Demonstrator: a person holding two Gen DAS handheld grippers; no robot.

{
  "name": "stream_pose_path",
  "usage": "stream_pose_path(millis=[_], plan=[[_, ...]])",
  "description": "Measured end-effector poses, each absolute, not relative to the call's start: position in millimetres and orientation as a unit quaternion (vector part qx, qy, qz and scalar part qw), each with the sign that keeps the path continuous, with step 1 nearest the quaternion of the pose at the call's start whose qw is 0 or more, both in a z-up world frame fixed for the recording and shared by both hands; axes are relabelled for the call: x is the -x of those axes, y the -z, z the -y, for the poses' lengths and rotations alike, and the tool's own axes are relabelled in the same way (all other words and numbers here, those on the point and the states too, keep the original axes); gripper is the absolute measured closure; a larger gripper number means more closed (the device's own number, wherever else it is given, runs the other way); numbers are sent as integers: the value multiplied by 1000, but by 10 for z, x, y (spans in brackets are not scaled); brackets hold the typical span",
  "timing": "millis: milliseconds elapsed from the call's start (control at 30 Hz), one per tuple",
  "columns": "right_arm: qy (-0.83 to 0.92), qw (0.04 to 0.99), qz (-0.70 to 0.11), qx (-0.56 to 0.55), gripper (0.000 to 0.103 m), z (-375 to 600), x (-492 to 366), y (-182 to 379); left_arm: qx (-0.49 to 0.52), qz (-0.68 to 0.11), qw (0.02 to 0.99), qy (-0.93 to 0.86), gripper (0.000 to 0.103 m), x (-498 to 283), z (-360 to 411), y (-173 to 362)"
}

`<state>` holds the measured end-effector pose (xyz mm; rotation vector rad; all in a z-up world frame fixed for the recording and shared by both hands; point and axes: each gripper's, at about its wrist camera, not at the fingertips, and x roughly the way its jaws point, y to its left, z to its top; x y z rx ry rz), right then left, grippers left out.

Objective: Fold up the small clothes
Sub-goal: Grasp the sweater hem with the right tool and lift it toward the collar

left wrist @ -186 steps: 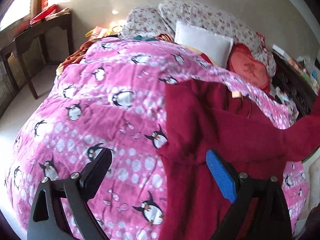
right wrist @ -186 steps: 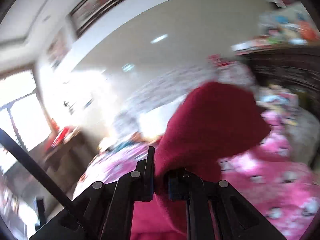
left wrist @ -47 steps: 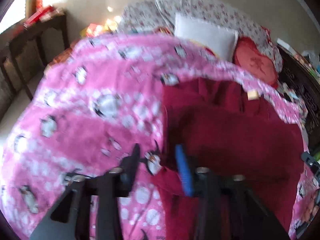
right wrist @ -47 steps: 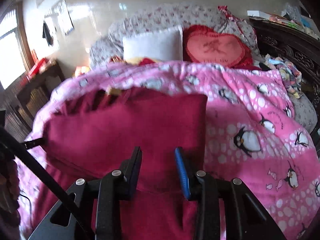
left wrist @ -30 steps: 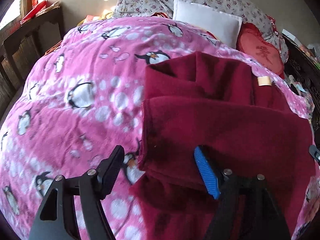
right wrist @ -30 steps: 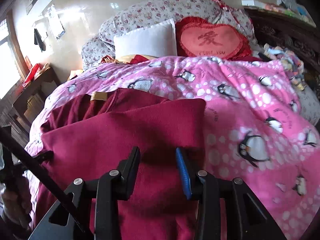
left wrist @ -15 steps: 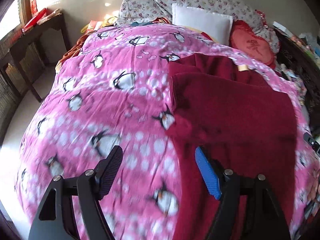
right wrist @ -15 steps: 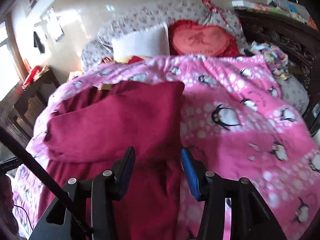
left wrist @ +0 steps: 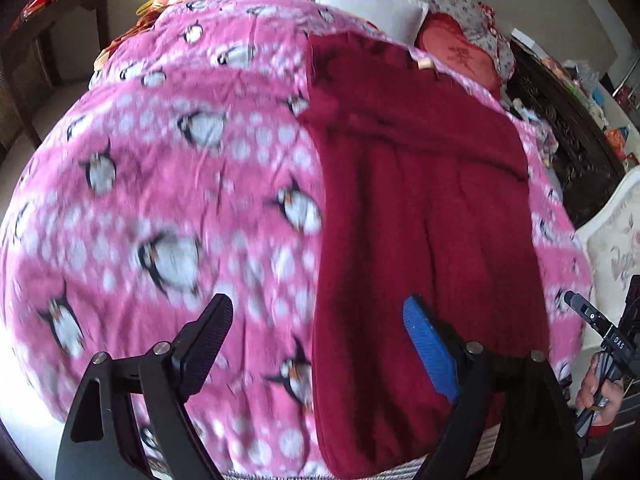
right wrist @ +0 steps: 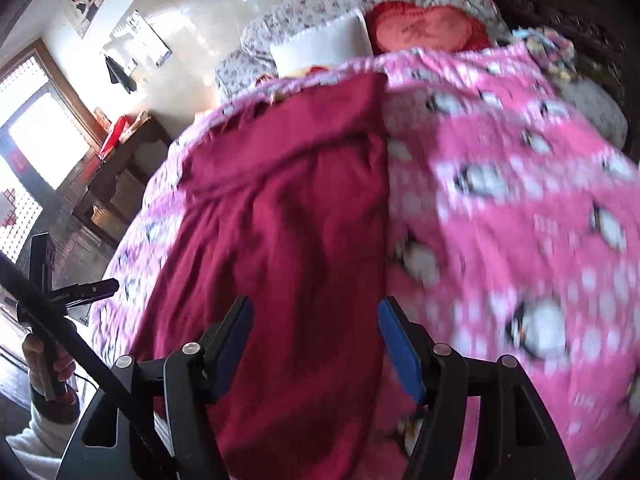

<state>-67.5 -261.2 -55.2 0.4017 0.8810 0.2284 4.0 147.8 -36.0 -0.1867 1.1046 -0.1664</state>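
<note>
Spread flat on a bed under a pink penguin blanket [left wrist: 192, 184]: a dark red garment [left wrist: 420, 208], top part folded over, collar end toward a white pillow [left wrist: 372, 4], a red heart cushion [right wrist: 424, 28] and floral bedding at the head. Dark wooden bench [right wrist: 124, 168] off to one side by the window. Hovering above the near end, left hand-held gripper [left wrist: 318, 332] and right hand-held gripper [right wrist: 316, 336], jaws just opened wider, spread apart, nothing pinched.

dark red garment [left wrist: 424, 208] flat on bed
</note>
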Motion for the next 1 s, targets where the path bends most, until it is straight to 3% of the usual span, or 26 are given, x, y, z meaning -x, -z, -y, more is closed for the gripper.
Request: stream_pose_path(millis=[533, 867, 1000], plan=[[-124, 849, -448, -251, 30, 2656, 1255, 1062, 93, -549, 826, 82, 16, 496, -1321, 875], [-171, 842, -437, -265, 30, 2566, 1372, 1126, 27, -543, 836, 72, 1, 591, -1057, 977], [-176, 845, -423, -278, 45, 2601, 1369, 1143, 24, -543, 837, 63, 0, 565, -993, 997]])
